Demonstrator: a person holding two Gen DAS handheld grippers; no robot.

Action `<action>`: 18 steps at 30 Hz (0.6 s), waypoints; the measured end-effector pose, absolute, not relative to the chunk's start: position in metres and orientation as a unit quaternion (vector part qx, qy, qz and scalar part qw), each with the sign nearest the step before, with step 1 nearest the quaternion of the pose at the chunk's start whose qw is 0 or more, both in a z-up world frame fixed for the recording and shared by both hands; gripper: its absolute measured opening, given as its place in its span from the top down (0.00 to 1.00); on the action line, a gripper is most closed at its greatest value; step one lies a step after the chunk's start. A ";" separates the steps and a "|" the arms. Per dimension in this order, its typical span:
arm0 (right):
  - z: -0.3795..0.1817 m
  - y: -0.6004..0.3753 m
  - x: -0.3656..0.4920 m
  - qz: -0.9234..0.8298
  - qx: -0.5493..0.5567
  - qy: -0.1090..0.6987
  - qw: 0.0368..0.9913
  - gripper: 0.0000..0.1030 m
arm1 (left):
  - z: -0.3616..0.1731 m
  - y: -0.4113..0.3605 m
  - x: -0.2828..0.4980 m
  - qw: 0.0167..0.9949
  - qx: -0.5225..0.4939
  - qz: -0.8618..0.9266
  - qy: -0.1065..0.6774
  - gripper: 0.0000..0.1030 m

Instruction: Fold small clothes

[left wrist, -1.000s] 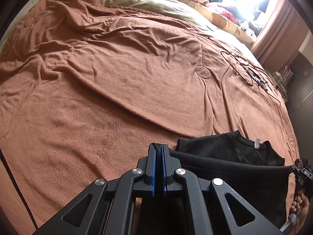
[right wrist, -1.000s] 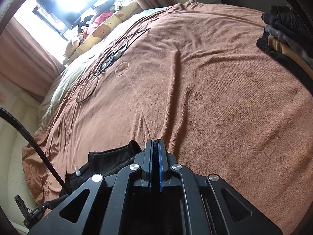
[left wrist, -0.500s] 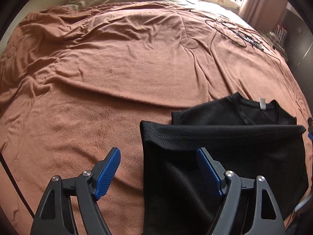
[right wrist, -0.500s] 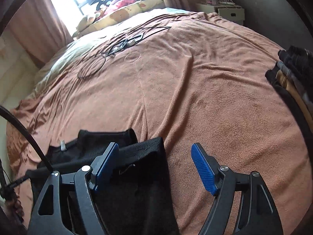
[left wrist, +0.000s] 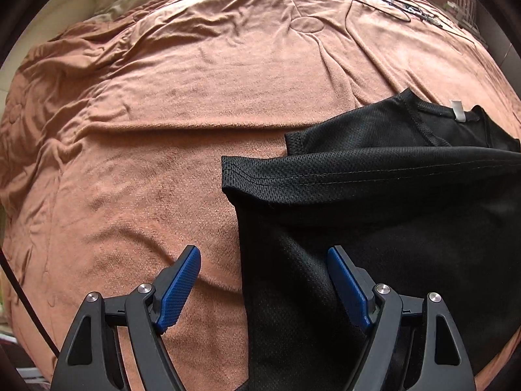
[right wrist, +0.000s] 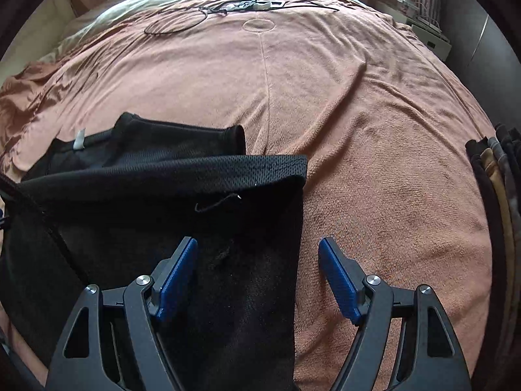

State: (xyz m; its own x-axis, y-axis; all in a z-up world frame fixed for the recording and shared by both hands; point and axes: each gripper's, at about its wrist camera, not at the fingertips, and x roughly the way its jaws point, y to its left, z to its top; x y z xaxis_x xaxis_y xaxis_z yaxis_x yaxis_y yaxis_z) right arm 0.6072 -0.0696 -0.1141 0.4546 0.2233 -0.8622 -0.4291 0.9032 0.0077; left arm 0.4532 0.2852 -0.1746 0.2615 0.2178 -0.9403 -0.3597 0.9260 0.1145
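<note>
The left gripper [left wrist: 263, 280] hovers spread wide, holding nothing, over the left edge of a black mesh shirt [left wrist: 374, 202] folded on a brown blanket [left wrist: 162, 114]. The right gripper [right wrist: 257, 273], equally wide and empty, straddles the shirt's right edge, with a clothes stack [right wrist: 498, 169] far right.

The mesh T-shirt [left wrist: 390, 195] was black with a white neck tag [left wrist: 457, 110], lying on a rust-brown blanket [left wrist: 179, 114]. The gripper pads [right wrist: 338, 280] were blue on black frames. Right of the shirt, a stack of folded clothes [right wrist: 495, 176] showed black, tan and grey.
</note>
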 end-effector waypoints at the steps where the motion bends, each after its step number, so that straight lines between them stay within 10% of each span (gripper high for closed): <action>1: -0.115 -0.068 0.609 0.189 -0.110 0.483 0.848 0.27 | -0.177 0.286 0.456 0.791 -0.059 0.183 0.581 0.21; 18: -0.119 -0.036 0.674 0.139 -0.094 0.481 0.860 0.27 | -0.179 0.317 0.509 0.805 -0.068 0.204 0.554 0.20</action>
State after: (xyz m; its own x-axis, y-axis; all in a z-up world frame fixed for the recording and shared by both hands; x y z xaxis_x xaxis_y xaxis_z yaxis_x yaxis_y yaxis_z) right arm 0.6740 -0.0357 -0.1194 0.4978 0.1484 -0.8545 -0.3299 0.9436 -0.0283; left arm 0.5093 0.3167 -0.1788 0.3043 0.2524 -0.9185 -0.4029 0.9079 0.1160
